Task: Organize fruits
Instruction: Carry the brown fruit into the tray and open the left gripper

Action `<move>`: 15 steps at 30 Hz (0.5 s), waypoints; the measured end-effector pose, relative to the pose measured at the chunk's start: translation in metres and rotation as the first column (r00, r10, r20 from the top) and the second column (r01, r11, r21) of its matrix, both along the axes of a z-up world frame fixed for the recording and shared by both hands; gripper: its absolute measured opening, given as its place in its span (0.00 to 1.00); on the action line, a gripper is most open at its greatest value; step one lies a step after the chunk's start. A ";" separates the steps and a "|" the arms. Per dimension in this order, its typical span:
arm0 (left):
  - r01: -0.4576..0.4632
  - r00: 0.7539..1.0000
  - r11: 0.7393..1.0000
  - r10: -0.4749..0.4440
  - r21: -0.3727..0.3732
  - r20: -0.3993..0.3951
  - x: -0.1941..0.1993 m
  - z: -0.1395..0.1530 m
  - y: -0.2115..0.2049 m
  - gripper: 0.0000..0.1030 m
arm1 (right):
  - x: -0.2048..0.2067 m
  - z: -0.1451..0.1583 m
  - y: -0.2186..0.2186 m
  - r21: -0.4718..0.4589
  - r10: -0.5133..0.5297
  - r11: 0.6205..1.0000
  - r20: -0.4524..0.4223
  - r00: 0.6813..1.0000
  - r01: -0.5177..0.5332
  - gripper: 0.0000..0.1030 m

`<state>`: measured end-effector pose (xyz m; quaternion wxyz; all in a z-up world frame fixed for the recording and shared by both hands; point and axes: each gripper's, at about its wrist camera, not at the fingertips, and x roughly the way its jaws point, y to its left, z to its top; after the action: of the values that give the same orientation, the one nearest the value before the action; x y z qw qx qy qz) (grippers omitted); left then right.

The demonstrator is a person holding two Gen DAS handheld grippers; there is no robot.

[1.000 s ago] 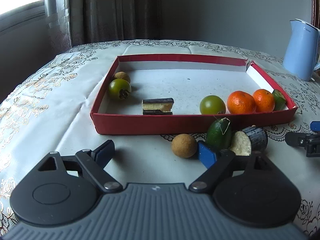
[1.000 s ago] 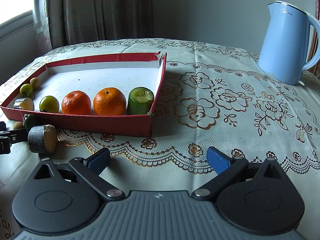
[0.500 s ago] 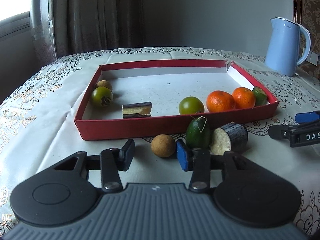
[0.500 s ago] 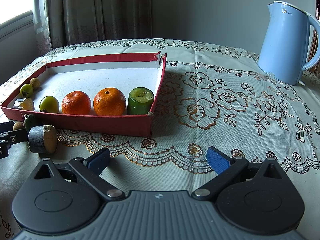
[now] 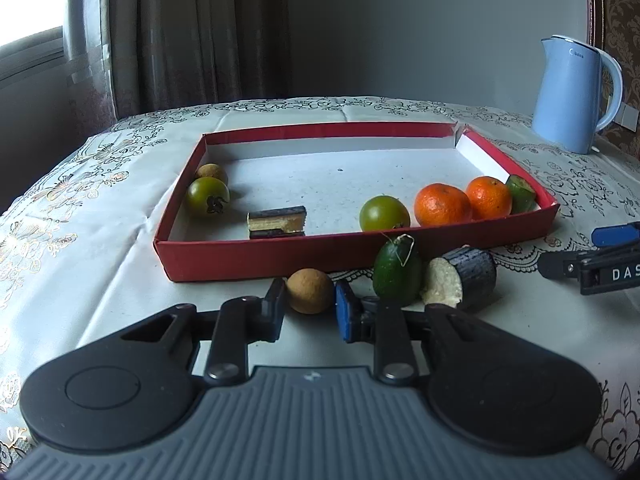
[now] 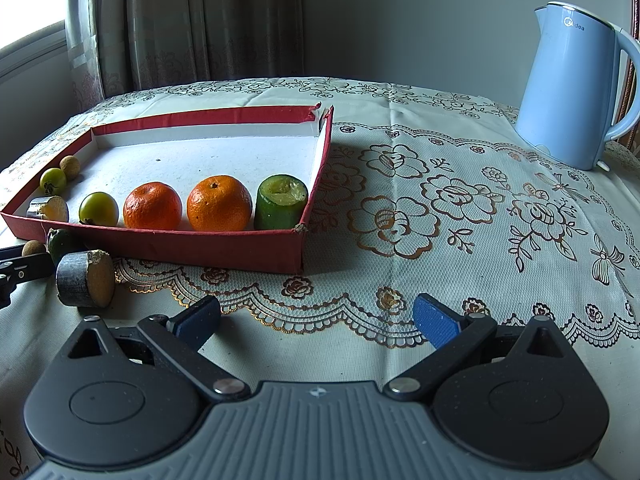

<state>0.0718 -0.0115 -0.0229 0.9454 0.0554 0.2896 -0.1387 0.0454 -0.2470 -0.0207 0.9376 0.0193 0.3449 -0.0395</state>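
In the left wrist view, the left tool [image 5: 308,305] sits low in the centre of the frame. Its jaws have just been closing, and now they are shut on the small brown round fruit [image 5: 310,290], which rests on the counter [image 5: 120,280] in front of the red tray [image 5: 248,258]. Just right of this fruit stands a dark green fruit [image 5: 397,272], and beside that lies a dark-skinned cut piece [image 5: 460,279] showing its pale inside.

Inside the tray, along the near wall, are a layered slice [image 5: 277,222], a green round fruit [image 5: 384,213], two oranges [image 5: 442,205] and a green cut piece [image 5: 520,193] in the right corner. At the left wall are another green fruit [image 5: 208,196] and a small brown one [image 5: 211,171].

In the right wrist view, the right tool [image 6: 316,322] is wide open over the flowered cloth at the lower centre, holding nothing. A blue kettle [image 6: 572,96] stands at the upper right.
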 end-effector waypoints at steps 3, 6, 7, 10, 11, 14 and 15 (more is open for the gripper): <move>-0.010 1.000 1.000 0.009 0.019 0.009 -0.003 0.000 -0.002 0.23 | 0.000 0.000 0.000 0.000 0.000 1.000 0.000 1.000 0.000 1.00; -0.025 1.000 0.999 0.024 0.042 0.014 -0.008 0.001 -0.004 0.23 | 0.000 0.000 0.000 0.000 0.000 1.000 0.000 1.000 0.000 1.00; -0.030 0.999 0.998 0.029 0.052 0.019 -0.010 0.002 -0.005 0.23 | 0.000 0.000 0.000 0.000 0.000 1.000 0.000 1.000 0.000 1.00; -0.044 0.998 0.996 0.041 0.075 0.040 -0.013 0.007 -0.008 0.23 | 0.000 0.000 0.000 0.000 0.000 1.000 0.000 1.000 0.000 1.00; -0.050 0.998 0.995 0.046 0.081 0.047 -0.014 0.010 -0.008 0.23 | 0.000 0.000 0.000 0.000 0.000 1.000 0.000 1.000 0.000 1.00; -0.070 0.996 0.993 0.064 0.093 0.068 -0.015 0.018 -0.009 0.23 | 0.000 0.000 0.000 0.000 0.000 1.000 0.000 1.000 0.000 1.00; -0.075 0.995 0.993 0.068 0.096 0.073 -0.015 0.021 -0.009 0.23 | 0.000 0.000 0.000 0.000 0.000 1.000 0.000 1.000 0.000 1.00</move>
<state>0.0571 -0.0209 -0.0023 0.9555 0.0962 0.2646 -0.0883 0.0455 -0.2471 -0.0207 0.9376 0.0195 0.3449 -0.0393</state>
